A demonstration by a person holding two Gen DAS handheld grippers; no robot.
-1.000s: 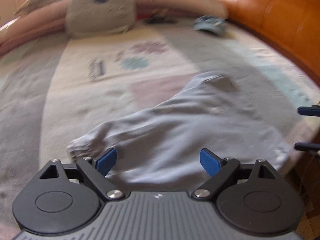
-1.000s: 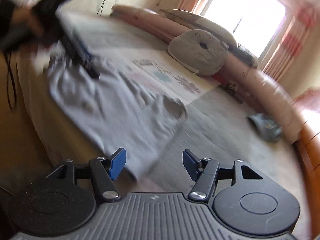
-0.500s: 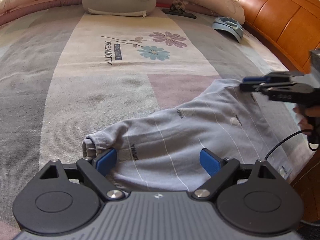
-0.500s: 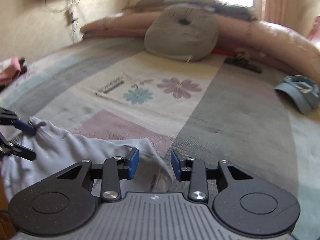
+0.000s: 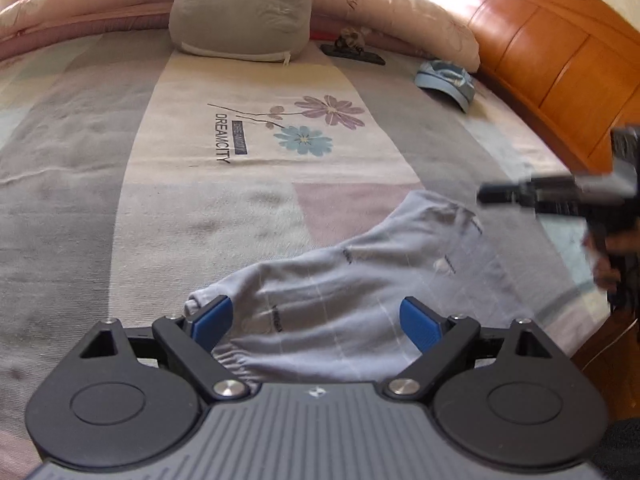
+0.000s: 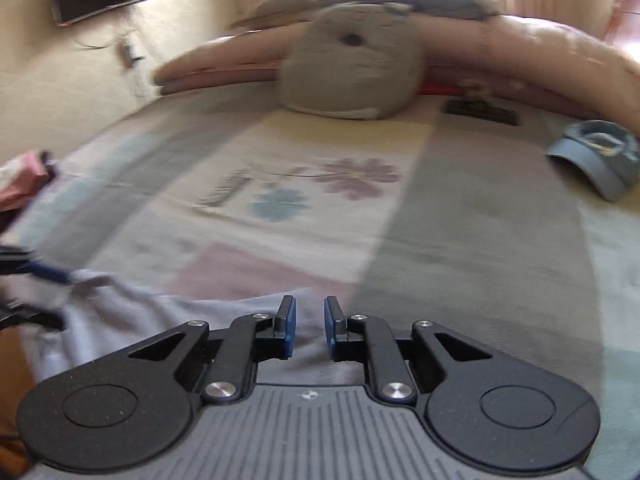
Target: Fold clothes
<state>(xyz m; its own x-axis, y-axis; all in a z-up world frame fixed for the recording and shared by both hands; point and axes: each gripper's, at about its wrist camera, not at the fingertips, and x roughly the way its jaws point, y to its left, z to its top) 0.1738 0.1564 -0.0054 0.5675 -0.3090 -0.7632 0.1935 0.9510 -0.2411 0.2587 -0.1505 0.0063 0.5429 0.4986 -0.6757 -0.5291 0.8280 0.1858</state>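
Observation:
A light grey garment (image 5: 360, 280) with thin stripes lies crumpled near the bed's front edge, its elastic cuff at the left. My left gripper (image 5: 316, 320) hovers wide open over the cuff end, nothing pressed between its blue pads. My right gripper (image 6: 308, 328) is closing, with a narrow gap left between its pads, over the garment's (image 6: 140, 312) far corner. The fabric shows below the gap and is not pinched. In the left wrist view the right gripper (image 5: 486, 197) reaches in from the right, held by a hand. The left gripper (image 6: 44, 296) shows at the right wrist view's left edge.
The striped flower-print bedsheet (image 5: 200, 200) stretches ahead. A grey cushion (image 5: 240, 12) and a rolled pink quilt (image 5: 400, 8) lie at the far end. A blue cap (image 5: 444, 80) and a black item (image 5: 352, 50) lie near the wooden headboard (image 5: 560, 60). Pink cloth (image 6: 20, 180) lies at the far left.
The right gripper has swung round to face across the bed and its jaws have narrowed from wide to a slim gap. The left gripper shifted slightly and stayed open.

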